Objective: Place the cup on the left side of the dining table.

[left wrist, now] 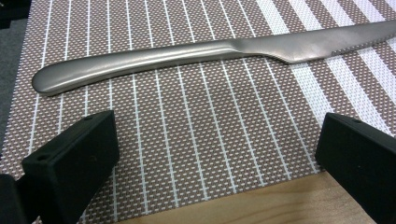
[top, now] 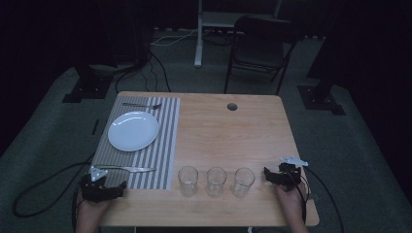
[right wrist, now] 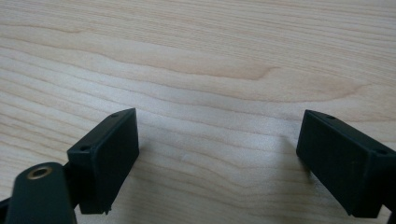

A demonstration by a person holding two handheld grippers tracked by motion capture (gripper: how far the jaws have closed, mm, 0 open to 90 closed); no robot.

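Note:
A steel knife (left wrist: 187,53) lies across the striped placemat (left wrist: 196,135), just ahead of my left gripper (left wrist: 217,163), whose black jaws stand wide apart with nothing between them. From above, that left gripper (top: 116,187) rests at the table's front left corner, beside the knife (top: 127,169). My right gripper (right wrist: 219,161) is open over bare wood, empty. In the high view the right gripper (top: 269,175) sits at the front right, next to a row of three empty glasses (top: 216,181).
A white plate (top: 133,131) sits on the placemat (top: 165,145) with a fork (top: 142,105) beyond it. The wooden table (top: 233,131) has a round cable hole (top: 232,107) at the back. A chair (top: 260,46) stands behind. Cables trail off both front corners.

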